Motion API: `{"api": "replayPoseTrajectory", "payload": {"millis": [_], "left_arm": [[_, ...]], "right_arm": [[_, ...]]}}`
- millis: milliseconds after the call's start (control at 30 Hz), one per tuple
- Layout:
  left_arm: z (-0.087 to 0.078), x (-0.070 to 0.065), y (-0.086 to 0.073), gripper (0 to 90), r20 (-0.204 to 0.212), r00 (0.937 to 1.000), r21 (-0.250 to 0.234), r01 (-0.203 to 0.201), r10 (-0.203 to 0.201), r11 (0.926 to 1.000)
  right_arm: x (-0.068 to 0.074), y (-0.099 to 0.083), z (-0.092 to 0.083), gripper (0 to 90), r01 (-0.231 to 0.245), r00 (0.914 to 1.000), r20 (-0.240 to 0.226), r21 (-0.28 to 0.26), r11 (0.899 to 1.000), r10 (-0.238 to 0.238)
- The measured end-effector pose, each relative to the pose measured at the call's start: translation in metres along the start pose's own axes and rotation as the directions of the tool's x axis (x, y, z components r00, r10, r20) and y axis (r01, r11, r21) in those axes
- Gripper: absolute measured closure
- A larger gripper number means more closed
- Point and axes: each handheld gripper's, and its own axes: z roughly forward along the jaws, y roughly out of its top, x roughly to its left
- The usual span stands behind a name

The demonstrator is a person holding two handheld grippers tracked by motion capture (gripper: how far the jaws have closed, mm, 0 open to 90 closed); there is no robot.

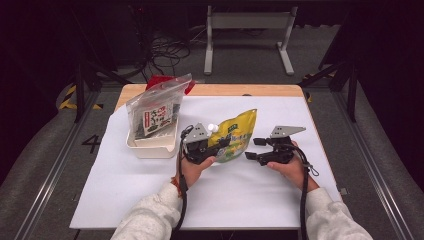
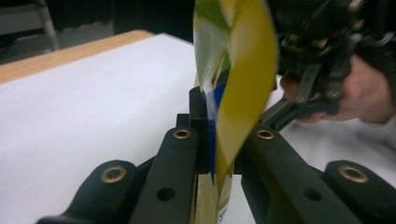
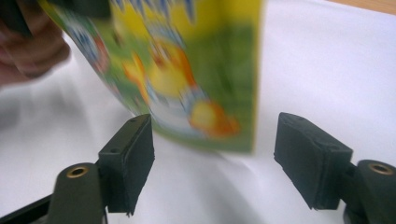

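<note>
A yellow and green snack bag [image 1: 236, 134] is lifted at the middle of the white mat. My left gripper [image 1: 219, 143] is shut on its left edge. In the left gripper view the bag [image 2: 245, 70] stands edge-on, pinched between the two black jaws of the left gripper [image 2: 212, 121]. My right gripper [image 1: 253, 148] is open, just right of the bag and apart from it. In the right gripper view the bag [image 3: 187, 70] hangs blurred beyond the wide-apart pads of the right gripper [image 3: 215, 140], with nothing between them.
A cream tray [image 1: 150, 146] at the left holds a clear zip bag [image 1: 157, 107] with a dark packet inside. The white mat [image 1: 250, 195] covers most of the wooden table [image 1: 225, 90]. A red object [image 1: 161, 80] lies behind the tray.
</note>
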Motion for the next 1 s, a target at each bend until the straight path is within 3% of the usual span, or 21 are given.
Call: {"api": "replayPoseTrajectory", "payload": {"millis": [133,300,433,700,900,1000], "left_arm": [[-0.020,-0.004,0.011,87.9,0.005,0.9994,-0.025,-0.035,0.035,0.9991],[-0.044,-0.006,0.015,87.9,0.007,0.9966,-0.020,-0.082,0.082,0.9965],[-0.057,-0.004,0.015,88.0,0.014,0.9953,-0.033,-0.095,0.095,0.9949],[-0.083,0.005,0.023,87.9,-0.004,0.9934,-0.056,-0.114,0.114,0.9919],[-0.116,0.018,0.032,87.8,-0.022,0.9897,-0.095,-0.143,0.141,0.9853],[-0.132,0.026,0.032,87.8,-0.018,0.9848,-0.101,-0.174,0.173,0.9796]], "right_arm": [[0.007,-0.009,-0.022,25.4,0.009,0.9990,0.044,0.021,1.000,-0.010],[0.016,-0.016,-0.038,24.4,0.025,0.9972,0.070,0.032,0.999,-0.027],[0.026,-0.021,-0.049,24.1,0.045,0.9952,0.085,0.035,0.998,-0.048],[0.039,-0.029,-0.052,23.4,0.059,0.9941,0.087,0.061,0.996,-0.064],[0.040,-0.032,-0.048,23.2,0.054,0.9940,0.090,0.076,0.996,-0.061],[0.040,-0.033,-0.045,23.1,0.051,0.9944,0.088,0.082,0.995,-0.058]]}}
